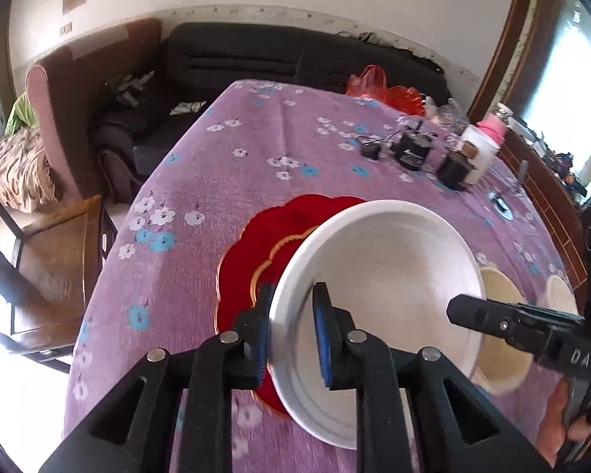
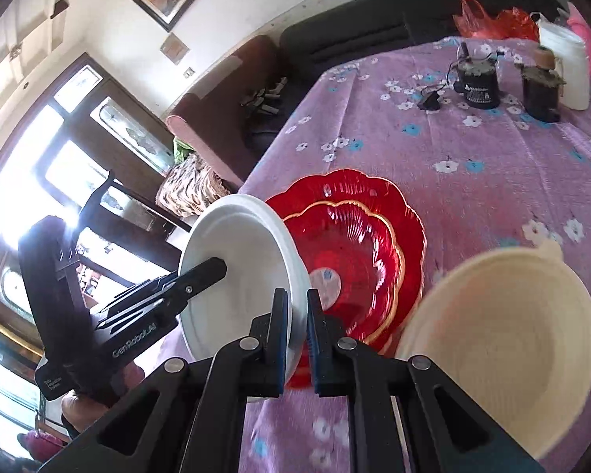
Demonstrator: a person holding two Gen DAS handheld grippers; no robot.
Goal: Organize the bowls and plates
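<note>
The white bowl (image 1: 378,272) is pinched at its near rim by the left gripper (image 1: 293,335), jaws narrowed with one blue pad inside the bowl and one outside; the bowl is held tilted, lifted over the red plates (image 1: 264,244). The same bowl (image 2: 236,272) is also gripped at its opposite rim by the right gripper (image 2: 296,339), jaws closed narrow w/ the rim between the pads. In the right wrist view the left gripper (image 2: 212,272) is seen reaching into the bowl from the left. Two red scalloped plates (image 2: 354,244) are stacked beneath, smaller gold-edged one nested in the larger, both resting on the purple floral cloth (image 2: 472,197). A cream bowl (image 2: 500,339) is seen just right of the red plates, near the table's front edge; a second cream bowl (image 1: 559,291) shows farther right in the left wrist view. Black jars (image 1: 413,149) and a white container (image 1: 480,153) are set at the table's far side, well apart from the dishes. A dark sofa (image 1: 295,55) lies beyond.
</note>
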